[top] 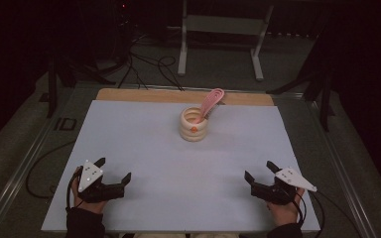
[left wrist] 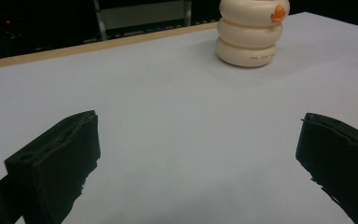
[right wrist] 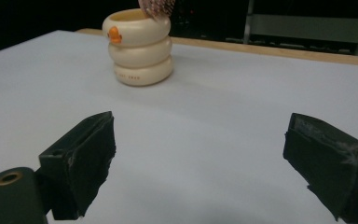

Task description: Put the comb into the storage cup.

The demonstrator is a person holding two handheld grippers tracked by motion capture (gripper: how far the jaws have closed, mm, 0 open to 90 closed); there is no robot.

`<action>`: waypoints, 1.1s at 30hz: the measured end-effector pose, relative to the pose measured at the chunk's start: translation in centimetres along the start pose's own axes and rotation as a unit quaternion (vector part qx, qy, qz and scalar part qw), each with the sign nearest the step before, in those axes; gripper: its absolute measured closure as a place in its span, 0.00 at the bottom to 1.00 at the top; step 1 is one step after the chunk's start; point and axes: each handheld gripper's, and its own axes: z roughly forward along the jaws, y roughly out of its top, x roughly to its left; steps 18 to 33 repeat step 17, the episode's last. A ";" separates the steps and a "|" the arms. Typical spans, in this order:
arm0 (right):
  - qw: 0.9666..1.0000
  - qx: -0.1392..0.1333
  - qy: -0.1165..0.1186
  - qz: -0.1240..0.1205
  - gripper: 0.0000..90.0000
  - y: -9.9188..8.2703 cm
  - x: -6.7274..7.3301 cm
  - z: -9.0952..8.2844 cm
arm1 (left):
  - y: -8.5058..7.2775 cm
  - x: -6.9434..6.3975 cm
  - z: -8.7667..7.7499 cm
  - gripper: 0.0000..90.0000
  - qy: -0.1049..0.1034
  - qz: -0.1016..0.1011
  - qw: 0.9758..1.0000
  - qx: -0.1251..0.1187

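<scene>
Both claws, left claw (top: 113, 170) and right claw (top: 259, 170), wide open, empty; cream ringed holder (top: 194, 124), lettering unreadably small

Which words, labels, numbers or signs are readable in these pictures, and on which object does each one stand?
No text can be read with certainty.
Small dark lettering on the bottom ring of the cream ringed cup: too small and blurred to read in both gripper views.
Orange mark on the cup's top ring: a small figure, not letters.
White dots on the grey plate of the left gripper and the right gripper: no writing.
</scene>
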 end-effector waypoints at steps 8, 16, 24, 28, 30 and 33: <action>1.000 -0.008 -0.010 0.006 0.10 -0.1 -0.3 -0.2 | 0.0 0.3 -0.2 0.01 -0.001 -0.006 1.000 -0.008; 1.000 -0.007 -0.011 0.005 0.10 -0.2 -0.4 -0.1 | -0.1 0.6 -0.2 0.01 0.001 -0.009 1.000 -0.008; 1.000 -0.006 -0.011 0.004 0.10 -0.2 -0.4 -0.1 | -0.1 0.6 -0.3 0.01 0.001 -0.010 1.000 -0.008; 1.000 -0.006 -0.011 0.004 0.10 -0.2 -0.4 -0.1 | -0.1 0.6 -0.3 0.01 0.001 -0.010 1.000 -0.008; 1.000 -0.006 -0.011 0.004 0.10 -0.2 -0.4 -0.1 | -0.1 0.6 -0.3 0.01 0.001 -0.010 1.000 -0.008; 1.000 -0.006 -0.011 0.004 0.10 -0.2 -0.4 -0.1 | -0.1 0.6 -0.3 0.01 0.001 -0.010 1.000 -0.008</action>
